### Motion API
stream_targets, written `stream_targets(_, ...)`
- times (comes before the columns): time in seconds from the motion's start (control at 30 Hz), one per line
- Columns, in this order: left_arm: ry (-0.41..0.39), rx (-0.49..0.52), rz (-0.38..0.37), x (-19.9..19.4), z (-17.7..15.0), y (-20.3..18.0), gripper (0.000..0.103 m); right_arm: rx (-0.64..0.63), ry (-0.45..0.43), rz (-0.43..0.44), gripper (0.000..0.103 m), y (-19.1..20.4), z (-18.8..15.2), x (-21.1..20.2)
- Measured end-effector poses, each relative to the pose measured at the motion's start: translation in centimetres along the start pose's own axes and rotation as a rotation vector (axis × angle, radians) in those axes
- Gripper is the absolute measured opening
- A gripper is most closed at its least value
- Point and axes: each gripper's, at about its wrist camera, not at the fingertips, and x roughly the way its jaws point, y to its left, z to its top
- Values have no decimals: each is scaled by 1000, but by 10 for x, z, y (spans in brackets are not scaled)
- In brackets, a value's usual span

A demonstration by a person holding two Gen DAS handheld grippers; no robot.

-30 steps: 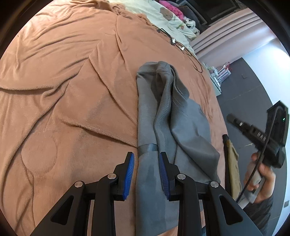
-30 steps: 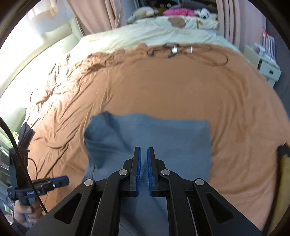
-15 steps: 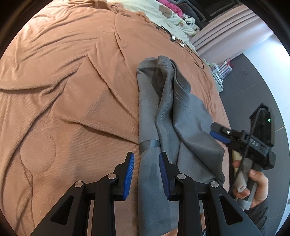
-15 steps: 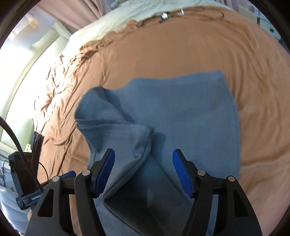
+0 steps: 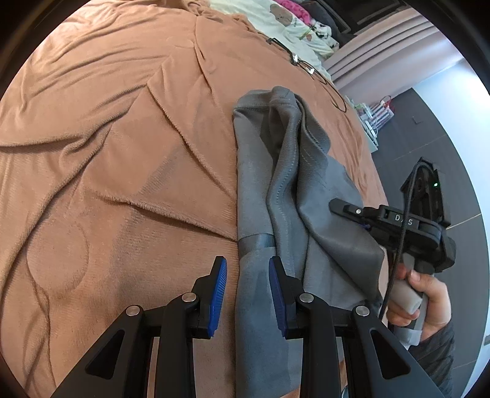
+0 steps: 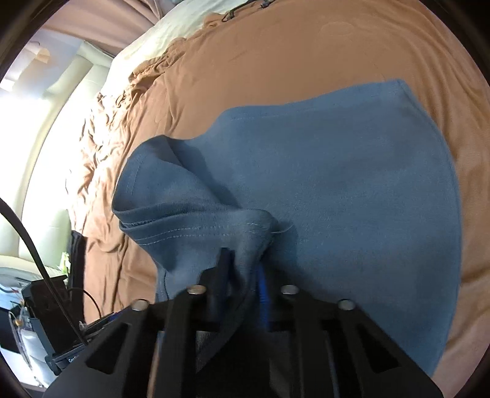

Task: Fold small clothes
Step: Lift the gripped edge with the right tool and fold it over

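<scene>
Presently, the right gripper (image 6: pixel 243 269) is seen clenched on a bunched fold of the grey-blue garment (image 6: pixel 352 189), the cloth being pinched between its two fingers close to a stitched hem that runs leftward from the grasp. From that pinch the fabric is drawn up into a raised ridge, while the remainder of the garment is spread flat on the brown blanket (image 6: pixel 275 52) beyond and to the right of the fingers. The left gripper (image 5: pixel 247 290) is observed released, its blue-padded fingers (image 5: pixel 219 290) parted and held over the near edge of the garment (image 5: pixel 254 183), with one pad above bare blanket and the other above the cloth; whether the pads touch the fabric cannot be told. In the left wrist view the garment is shown lying lengthwise away from the camera, a darker band crossing it just ahead of the pads, and its right portion heaped in loose folds. The right gripper (image 5: pixel 346 208) is recorded at the right side of that view, held by a hand (image 5: pixel 428 303) in a dark sleeve, its tip over the heaped cloth. A black cable (image 5: pixel 309 69) is noted on the blanket (image 5: pixel 107 137) farther off, near pale bedding (image 5: pixel 275 21).
</scene>
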Motion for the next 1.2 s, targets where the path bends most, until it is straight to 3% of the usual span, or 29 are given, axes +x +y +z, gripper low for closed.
stream_targets(0.33, -3, 19, 22, 2, -2, -3, 30, -130, -159, -196, 1, 5, 46, -51)
stream_targets(0.53, -10, 20, 55, 2, -1, 3, 30, -148, -199, -322, 1, -22, 79, -60)
stream_targets(0.77, -1, 22, 79, 6, -1, 10, 30, -165, -185, -365, 1, -29, 98, -32)
stream_targets(1.1, 10, 44, 97, 15, -2, 6, 30, -126, -159, -415, 1, -50, 96, 1)
stream_targets(1.2, 9, 37, 92, 14, -1, 6, 30, -85, -146, -425, 8, -51, 96, 0)
